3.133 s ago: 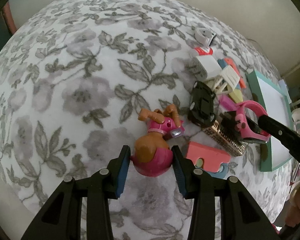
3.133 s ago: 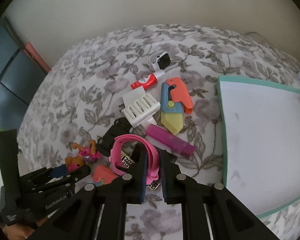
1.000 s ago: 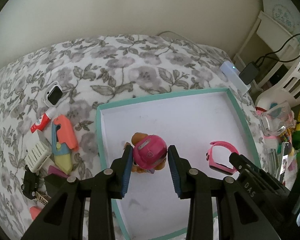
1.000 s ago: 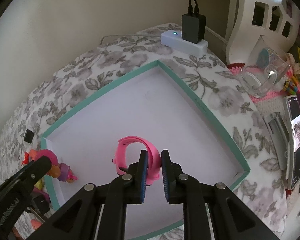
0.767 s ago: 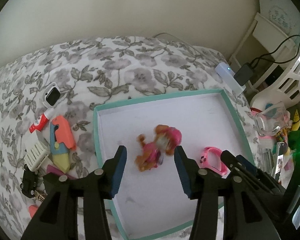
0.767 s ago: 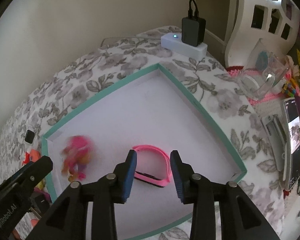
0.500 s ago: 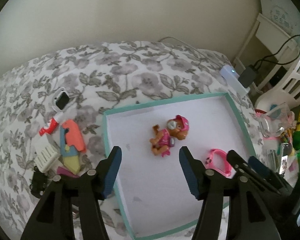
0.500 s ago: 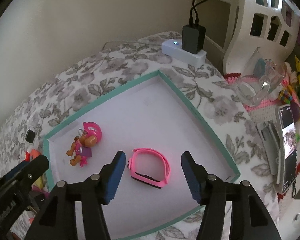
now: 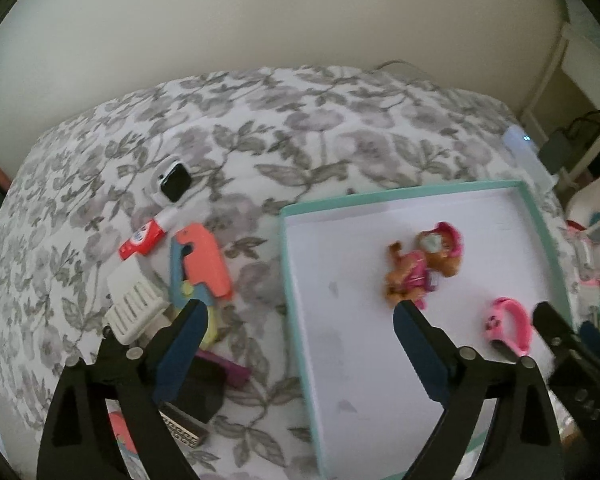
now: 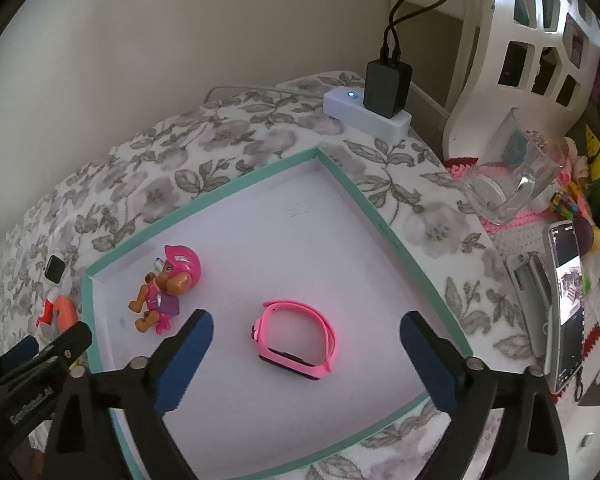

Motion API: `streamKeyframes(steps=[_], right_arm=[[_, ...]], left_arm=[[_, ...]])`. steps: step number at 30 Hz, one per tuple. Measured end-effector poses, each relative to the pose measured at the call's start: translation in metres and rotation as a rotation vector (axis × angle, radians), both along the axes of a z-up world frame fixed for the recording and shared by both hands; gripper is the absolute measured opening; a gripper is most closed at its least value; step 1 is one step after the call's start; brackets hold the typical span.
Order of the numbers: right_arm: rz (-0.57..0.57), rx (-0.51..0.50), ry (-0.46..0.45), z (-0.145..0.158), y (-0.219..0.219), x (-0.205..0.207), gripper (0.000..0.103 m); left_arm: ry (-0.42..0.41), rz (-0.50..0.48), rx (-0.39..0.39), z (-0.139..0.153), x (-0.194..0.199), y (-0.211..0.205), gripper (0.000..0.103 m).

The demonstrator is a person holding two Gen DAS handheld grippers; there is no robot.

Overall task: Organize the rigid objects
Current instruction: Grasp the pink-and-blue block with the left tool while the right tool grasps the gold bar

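Both drops done — toy dog point(image 10: 166, 290) lies at 9 o'clock in the teal tray point(image 10: 380, 216), pink watch point(image 10: 296, 334) near 6, each released. Left gripper point(image 9: 296, 344) and right gripper point(image 10: 306, 354) have just been opening; jaws spread wide, empty. Clutter remains outside — more trips likely.

Pretty clearly someone's home, probably a bedroom: floral bedspread point(image 10: 260, 140) under everything, a charger point(image 10: 387, 88) plugged into a white power strip point(image 10: 340, 110), a phone point(image 10: 566, 304), kids' toys scattered around.
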State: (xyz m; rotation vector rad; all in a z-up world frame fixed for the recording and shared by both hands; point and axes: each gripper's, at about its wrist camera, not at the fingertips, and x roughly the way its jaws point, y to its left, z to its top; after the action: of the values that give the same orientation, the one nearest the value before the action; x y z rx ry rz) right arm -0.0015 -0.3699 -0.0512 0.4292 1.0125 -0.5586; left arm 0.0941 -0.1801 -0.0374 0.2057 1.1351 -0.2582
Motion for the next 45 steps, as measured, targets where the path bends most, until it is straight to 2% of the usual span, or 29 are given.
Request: streamKeyframes(steps=[7, 14, 21, 27, 35, 40, 45], right_arm=[[0.01, -0.033, 0.005, 0.0, 0.006, 0.001, 0.103], [0.063, -0.069, 0.009, 0.004, 0.026, 0.01, 0.103], [0.169, 0.009, -0.07, 0.021, 0.068, 0.022, 0.103], [0.294, 0.072, -0.111, 0.03, 0.119, 0.031, 0.103], [0.459, 0.156, -0.087, 0.018, 0.188, 0.04, 0.103], [0.514, 0.199, -0.023, -0.003, 0.214, 0.045, 0.103], [0.501, 0.185, 0.02, -0.014, 0.218, 0.046, 0.103]], left_arm=[[-0.016, 0.035, 0.037, -0.006, 0.007, 0.019, 0.095], [-0.02, 0.099, 0.005, 0.003, 0.013, 0.055, 0.095], [-0.044, 0.194, 0.008, 0.026, 0.014, 0.112, 0.095], [-0.054, 0.308, 0.046, 0.037, 0.009, 0.173, 0.095], [0.0, 0.428, 0.05, 0.026, -0.004, 0.233, 0.095], [0.041, 0.422, 0.044, 0.012, -0.013, 0.24, 0.095], [0.111, 0.4, 0.016, -0.006, -0.022, 0.237, 0.095]])
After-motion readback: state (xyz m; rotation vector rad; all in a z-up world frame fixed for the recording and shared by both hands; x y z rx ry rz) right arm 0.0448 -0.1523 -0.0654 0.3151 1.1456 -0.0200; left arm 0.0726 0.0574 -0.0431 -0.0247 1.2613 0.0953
